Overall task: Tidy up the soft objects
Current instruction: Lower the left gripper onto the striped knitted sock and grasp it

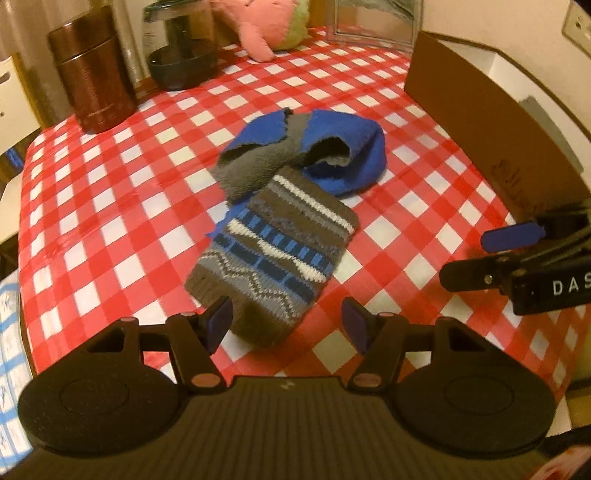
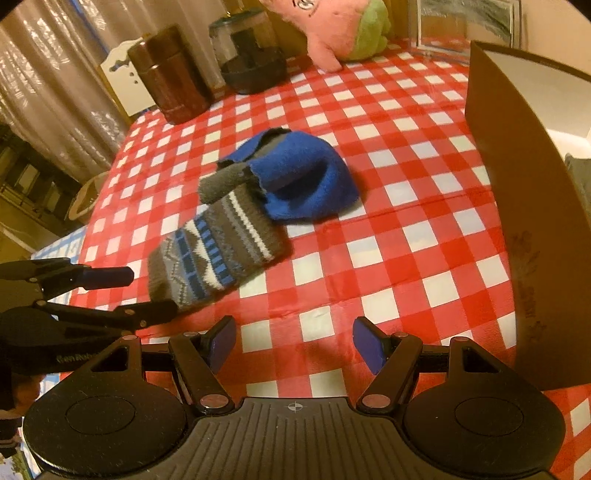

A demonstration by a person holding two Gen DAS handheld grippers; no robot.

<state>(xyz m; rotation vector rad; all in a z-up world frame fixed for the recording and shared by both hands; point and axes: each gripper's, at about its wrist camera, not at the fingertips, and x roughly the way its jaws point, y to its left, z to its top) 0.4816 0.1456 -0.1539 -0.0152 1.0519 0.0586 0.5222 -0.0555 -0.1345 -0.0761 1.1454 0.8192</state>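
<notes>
Lying mid-bench (image 1: 110, 184): patterned sock (image 1: 273, 251) with blue sock (image 1: 351, 147) overlapping its far end. Left gripper (image 1: 288, 325) fingers wide apart, straddling the patterned sock's near end, holding nothing. Right gripper (image 2: 293, 343) fingers wide apart, holding nothing, over bare cloth. Box (image 2: 524, 221) right, plush (image 2: 332, 29) at back

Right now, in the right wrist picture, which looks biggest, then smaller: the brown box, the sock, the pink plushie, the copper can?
1. brown box, though nearest the camera
2. sock
3. pink plushie and copper can: alike, and the plushie is cut off, so unranked
</notes>
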